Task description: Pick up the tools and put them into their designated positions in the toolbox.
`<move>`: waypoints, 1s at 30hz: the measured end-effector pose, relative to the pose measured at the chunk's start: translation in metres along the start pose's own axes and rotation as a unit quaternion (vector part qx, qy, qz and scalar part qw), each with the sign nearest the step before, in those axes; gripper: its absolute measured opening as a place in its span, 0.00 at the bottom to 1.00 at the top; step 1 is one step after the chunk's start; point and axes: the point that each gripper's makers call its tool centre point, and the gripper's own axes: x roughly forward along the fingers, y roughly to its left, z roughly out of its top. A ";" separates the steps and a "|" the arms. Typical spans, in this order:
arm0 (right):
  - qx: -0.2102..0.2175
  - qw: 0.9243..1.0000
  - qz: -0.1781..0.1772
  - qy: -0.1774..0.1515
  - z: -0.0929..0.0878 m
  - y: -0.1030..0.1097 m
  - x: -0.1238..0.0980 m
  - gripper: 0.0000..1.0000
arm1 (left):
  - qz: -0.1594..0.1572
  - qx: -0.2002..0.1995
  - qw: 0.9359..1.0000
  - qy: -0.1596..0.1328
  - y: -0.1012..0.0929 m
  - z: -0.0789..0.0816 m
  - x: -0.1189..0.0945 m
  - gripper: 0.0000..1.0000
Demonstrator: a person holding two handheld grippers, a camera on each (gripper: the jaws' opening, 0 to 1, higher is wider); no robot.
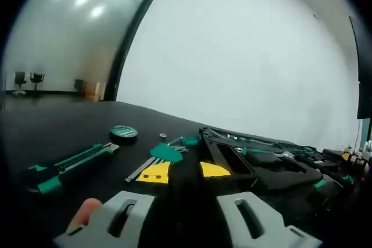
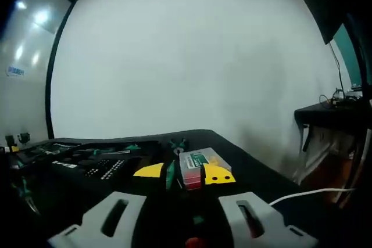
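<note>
In the left gripper view my left gripper hangs open low over a black table, its yellow fingertips apart. Just past them lies a green-handled tool with metal blades. A green and black utility knife lies to the left, and a green tape roll sits farther back. The open black toolbox is on the right. In the right gripper view my right gripper is open. A small grey and red box lies between its tips, with green-handled pliers beyond and the toolbox to the left.
A person's finger shows beside the left jaw base. A white wall rises behind the table. In the right gripper view the table's edge falls away on the right, where a white cable runs and a dark side table stands.
</note>
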 end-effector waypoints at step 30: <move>-0.132 0.935 0.073 0.322 0.011 0.011 0.004 0.12 | -0.007 0.008 1.000 0.012 -0.015 -0.001 -0.005 0.19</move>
